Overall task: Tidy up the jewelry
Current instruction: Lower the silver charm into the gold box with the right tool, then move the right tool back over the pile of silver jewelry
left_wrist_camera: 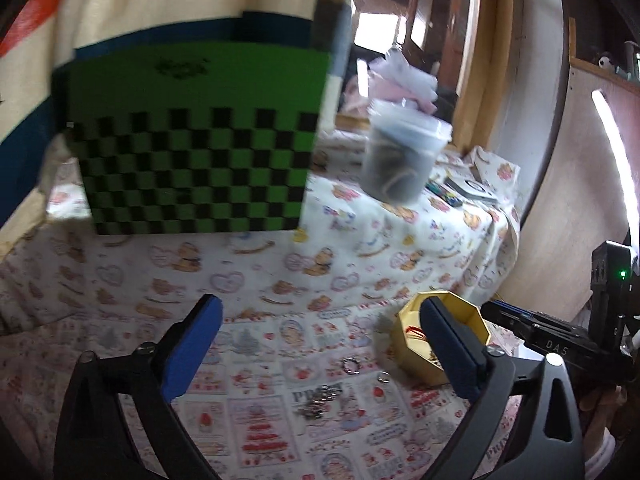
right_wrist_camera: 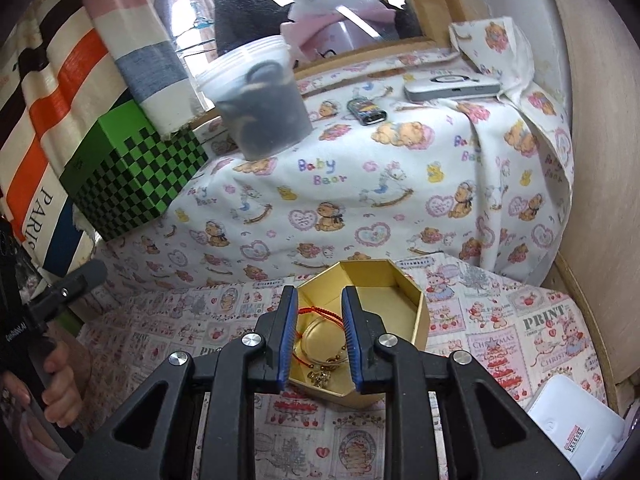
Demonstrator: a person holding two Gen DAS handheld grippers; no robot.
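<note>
My landmark is the gold octagonal box [right_wrist_camera: 384,312], which sits open on the printed tablecloth [right_wrist_camera: 500,320]. My right gripper [right_wrist_camera: 320,336] hangs directly over the near part of that box, its blue-padded fingers [right_wrist_camera: 289,336] parted by a narrow gap with nothing between them. Through the gap I see what lies inside the box: a red cord bracelet [right_wrist_camera: 316,312], a thin pale bangle [right_wrist_camera: 316,340] and a small gold beaded piece [right_wrist_camera: 320,378] against the near wall.

My left gripper [left_wrist_camera: 320,352] is spread wide and holds nothing. Its right finger [left_wrist_camera: 452,348] crosses in front of the box [left_wrist_camera: 460,320] in the left wrist view; I cannot tell whether it touches it. On the cloth just left of the box lie a small silver ring [left_wrist_camera: 351,365] and another ring [left_wrist_camera: 383,378], and a little further left and nearer me a cluster of silvery chain pieces [left_wrist_camera: 320,398].

Behind the box the cloth rises over a raised ledge, where a lidded clear plastic tub [right_wrist_camera: 260,100] of dark items stands. To the left of the box, well apart, is a green and black checkered box [right_wrist_camera: 132,176]. To the right and nearer me is a white case [right_wrist_camera: 576,424].
</note>
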